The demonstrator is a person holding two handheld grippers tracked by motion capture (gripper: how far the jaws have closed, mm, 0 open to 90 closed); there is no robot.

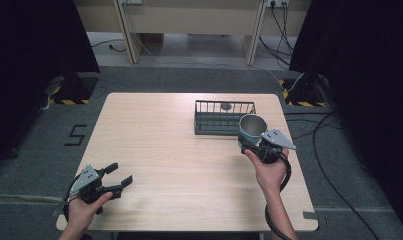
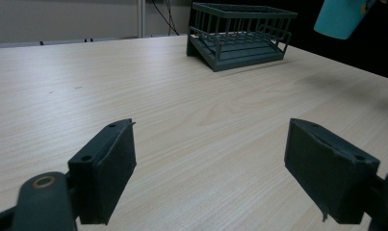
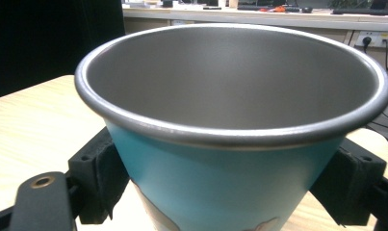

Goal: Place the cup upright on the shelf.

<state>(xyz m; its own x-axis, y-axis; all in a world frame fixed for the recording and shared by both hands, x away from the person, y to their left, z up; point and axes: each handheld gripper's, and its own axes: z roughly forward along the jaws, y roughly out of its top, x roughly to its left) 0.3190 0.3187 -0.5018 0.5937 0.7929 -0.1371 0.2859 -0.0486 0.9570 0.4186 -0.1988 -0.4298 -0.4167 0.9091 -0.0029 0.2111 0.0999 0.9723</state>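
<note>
A teal cup (image 1: 251, 128) with a steel inside is held above the table's right side, just in front of the dark wire rack (image 1: 224, 117). My right gripper (image 1: 253, 144) is shut on the cup (image 3: 230, 159), its pads pressing both sides of the teal wall below the rim. The cup is upright and looks empty. My left gripper (image 1: 120, 175) rests low over the front left of the table, open, with bare wood between its jaws. From the left gripper view the rack (image 2: 239, 36) stands far ahead and the cup (image 2: 341, 18) hangs at the upper right.
The wooden table (image 1: 164, 150) carries the wire rack at its back right; a small dark round thing (image 1: 226, 106) lies behind or inside the rack. Black tripod bases with hazard tape stand on the floor at both far corners. Cables run along the right floor.
</note>
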